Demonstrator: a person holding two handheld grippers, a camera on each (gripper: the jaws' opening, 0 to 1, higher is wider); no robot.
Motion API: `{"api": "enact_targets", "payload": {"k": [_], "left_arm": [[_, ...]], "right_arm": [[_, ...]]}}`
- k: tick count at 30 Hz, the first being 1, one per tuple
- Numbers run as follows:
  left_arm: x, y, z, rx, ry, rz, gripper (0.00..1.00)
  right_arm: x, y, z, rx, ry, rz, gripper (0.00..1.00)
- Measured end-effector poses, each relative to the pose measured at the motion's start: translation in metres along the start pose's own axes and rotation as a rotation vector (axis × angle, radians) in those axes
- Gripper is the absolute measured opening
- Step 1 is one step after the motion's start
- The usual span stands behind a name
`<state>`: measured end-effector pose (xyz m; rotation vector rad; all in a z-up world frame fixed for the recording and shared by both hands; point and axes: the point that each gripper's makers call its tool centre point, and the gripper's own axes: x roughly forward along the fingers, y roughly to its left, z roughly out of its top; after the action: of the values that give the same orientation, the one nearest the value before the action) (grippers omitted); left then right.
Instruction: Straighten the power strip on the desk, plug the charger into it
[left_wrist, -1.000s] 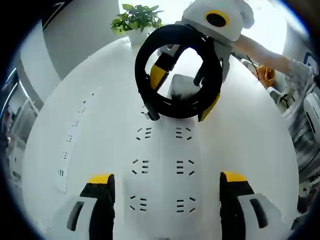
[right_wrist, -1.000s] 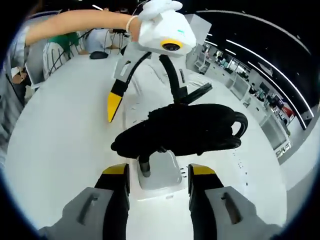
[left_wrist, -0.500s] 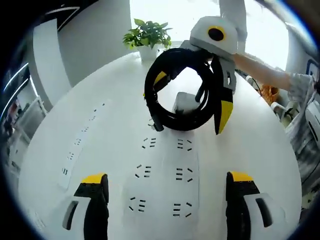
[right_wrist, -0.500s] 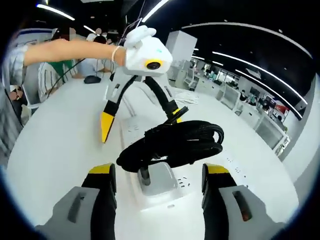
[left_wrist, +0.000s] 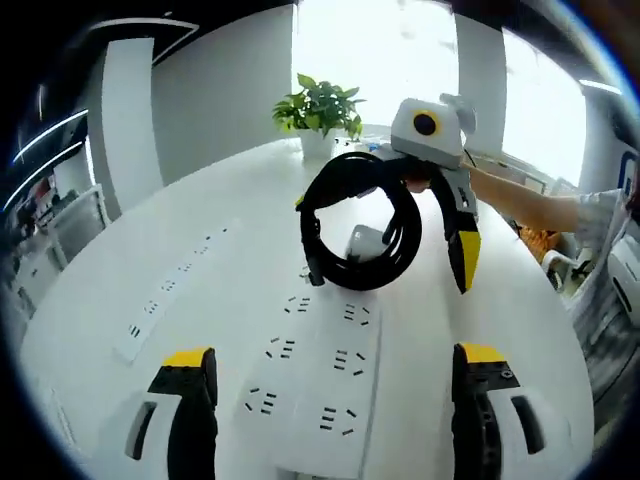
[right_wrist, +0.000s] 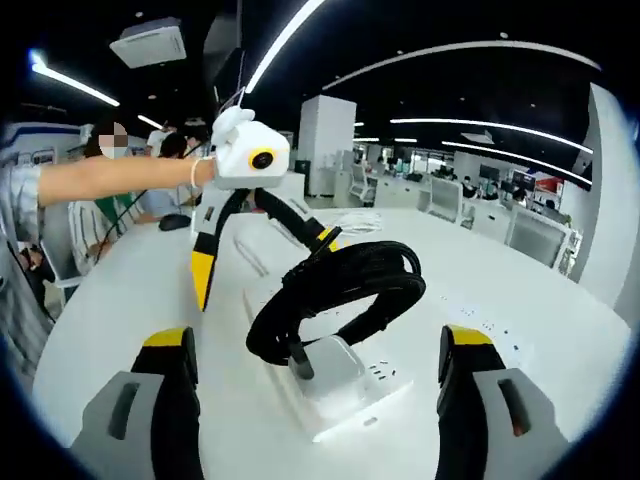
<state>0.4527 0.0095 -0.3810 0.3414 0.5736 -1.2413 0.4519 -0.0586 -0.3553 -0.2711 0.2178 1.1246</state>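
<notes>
now both grippers' fingers gape empty, charger (right_wrist: 335, 365) apparently seated in power strip (right_wrist: 345, 395), cable coiled above.

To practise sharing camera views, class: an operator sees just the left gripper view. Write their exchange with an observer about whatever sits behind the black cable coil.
Operator: Through the cable coil I glimpse something white. What is it?
Observer: The charger, sitting on one end of the power strip.
Operator: Is the cable attached to it?
Observer: Yes, its connector enters the charger's top.
Operator: Is the right claw gripping anything?
Observer: No, its jaws stand wide open, one on either side of the charger.
</notes>
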Motion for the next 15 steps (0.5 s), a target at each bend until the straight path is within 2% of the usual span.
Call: {"api": "enact_targets", "payload": {"k": [8,15], "left_arm": [[-0.02,0.007,0.016,-0.048,-0.198,0.071,0.99],[-0.034,0.006,0.024,-0.034,-0.297,0.121,0.99]], "right_arm": [[0.0,0.005,-0.001,0.012,-0.039,-0.013,1.0],[-0.006,0.006,0.01,0.049,-0.102,-0.04,1.0]]}}
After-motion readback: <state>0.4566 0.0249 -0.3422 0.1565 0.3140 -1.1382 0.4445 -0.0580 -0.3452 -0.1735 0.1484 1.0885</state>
